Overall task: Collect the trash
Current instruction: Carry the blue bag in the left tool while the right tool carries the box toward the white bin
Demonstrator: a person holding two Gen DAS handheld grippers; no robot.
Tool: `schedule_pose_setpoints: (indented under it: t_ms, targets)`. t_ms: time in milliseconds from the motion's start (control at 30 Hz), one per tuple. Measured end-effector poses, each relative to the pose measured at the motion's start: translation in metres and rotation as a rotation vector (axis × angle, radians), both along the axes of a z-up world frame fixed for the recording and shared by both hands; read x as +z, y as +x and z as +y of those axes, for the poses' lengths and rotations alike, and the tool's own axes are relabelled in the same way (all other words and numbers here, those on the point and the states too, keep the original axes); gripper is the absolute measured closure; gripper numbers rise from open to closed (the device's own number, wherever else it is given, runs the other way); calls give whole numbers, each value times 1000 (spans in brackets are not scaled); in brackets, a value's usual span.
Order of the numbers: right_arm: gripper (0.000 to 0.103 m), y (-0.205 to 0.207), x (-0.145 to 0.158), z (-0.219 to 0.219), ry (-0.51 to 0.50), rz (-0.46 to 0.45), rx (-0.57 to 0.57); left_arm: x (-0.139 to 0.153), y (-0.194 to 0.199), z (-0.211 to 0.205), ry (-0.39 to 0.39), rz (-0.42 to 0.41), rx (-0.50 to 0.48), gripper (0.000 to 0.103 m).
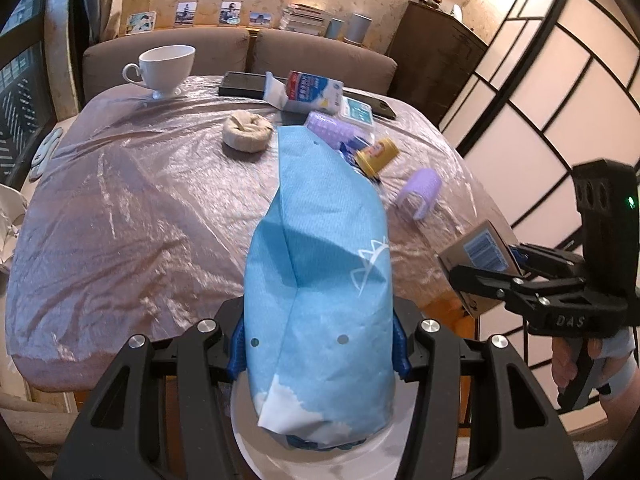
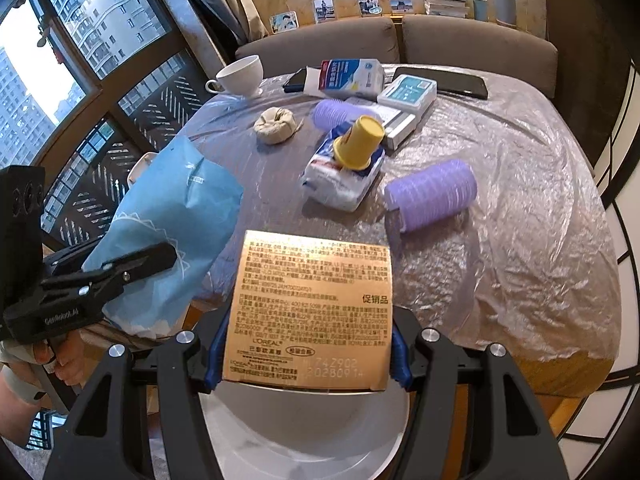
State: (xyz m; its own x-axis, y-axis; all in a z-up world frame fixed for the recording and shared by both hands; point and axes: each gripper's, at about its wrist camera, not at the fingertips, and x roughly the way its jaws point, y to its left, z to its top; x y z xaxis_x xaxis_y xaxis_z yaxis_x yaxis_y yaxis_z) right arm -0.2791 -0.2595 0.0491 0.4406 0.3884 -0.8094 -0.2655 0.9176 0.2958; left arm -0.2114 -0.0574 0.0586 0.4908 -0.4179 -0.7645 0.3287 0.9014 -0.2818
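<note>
My left gripper (image 1: 320, 344) is shut on a light blue paper bag (image 1: 320, 272) and holds it at the table's near edge; the bag also shows in the right wrist view (image 2: 172, 232). My right gripper (image 2: 306, 352) is shut on a gold cosmetics box (image 2: 312, 304), seen at the right in the left wrist view (image 1: 478, 256). Both are held over a white round bin (image 2: 304, 432) below the table edge. On the table lie a milk carton (image 2: 352, 76), a yellow cup (image 2: 358, 142) on a white wrapper (image 2: 340, 184), two purple cups (image 2: 432, 194), and a crumpled tissue (image 2: 276, 124).
A round table under a plastic cover (image 2: 500, 220) also holds a white teacup (image 2: 240, 76), a dark phone (image 2: 460, 82) and white boxes (image 2: 406, 94). A sofa (image 2: 476, 46) stands behind. A window is at the left, a screen wall at the right.
</note>
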Motion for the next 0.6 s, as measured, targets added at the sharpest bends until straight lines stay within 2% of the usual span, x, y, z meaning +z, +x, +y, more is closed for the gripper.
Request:
schedule_pose_setpoints:
  t_ms: [600]
  targets:
    - [43, -30, -14, 0, -11, 54, 39, -5, -52, -7, 28, 45, -115, 50]
